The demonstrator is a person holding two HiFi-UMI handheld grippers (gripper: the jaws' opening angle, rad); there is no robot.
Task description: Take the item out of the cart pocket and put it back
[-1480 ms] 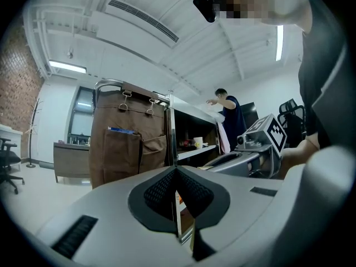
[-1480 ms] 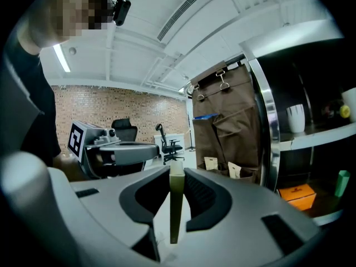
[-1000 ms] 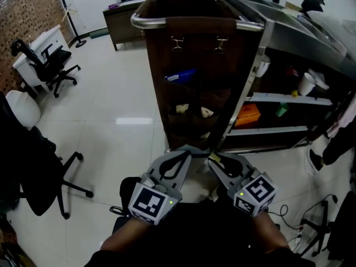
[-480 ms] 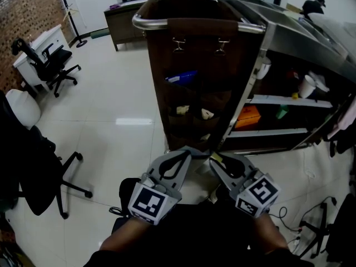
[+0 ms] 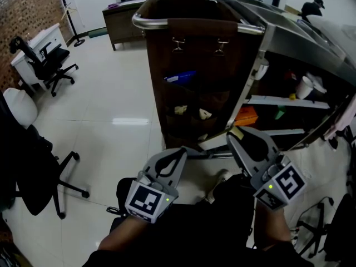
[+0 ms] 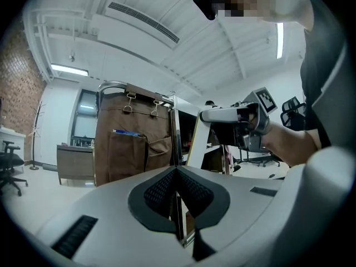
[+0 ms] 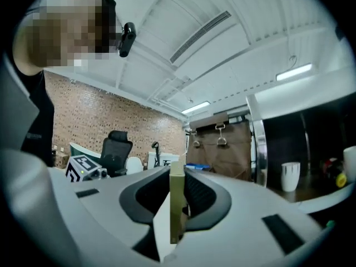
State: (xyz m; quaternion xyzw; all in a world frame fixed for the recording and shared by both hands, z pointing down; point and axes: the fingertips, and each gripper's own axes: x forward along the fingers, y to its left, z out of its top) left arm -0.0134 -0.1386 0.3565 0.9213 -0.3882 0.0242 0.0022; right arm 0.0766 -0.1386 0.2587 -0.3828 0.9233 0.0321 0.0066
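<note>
Right gripper view shows your right gripper (image 7: 177,227) pinching a thin olive-tan item (image 7: 177,202) edge-on between its pads. That suggests the taking-out is done and the put-back is the step in hand. In the head view the item sits low beside the cart (image 5: 194,22), clear of the brown pockets (image 5: 192,102) up and to its left. Next, lift it toward an open pocket mouth and slide it in edge-first; which pocket, I can't tell. Your left gripper (image 5: 177,156) is pressed together, empty.

A black chair (image 5: 47,65) stands at a white surface (image 5: 31,48) by the brick wall (image 5: 22,10), coat stand (image 5: 67,10) nearby.
</note>
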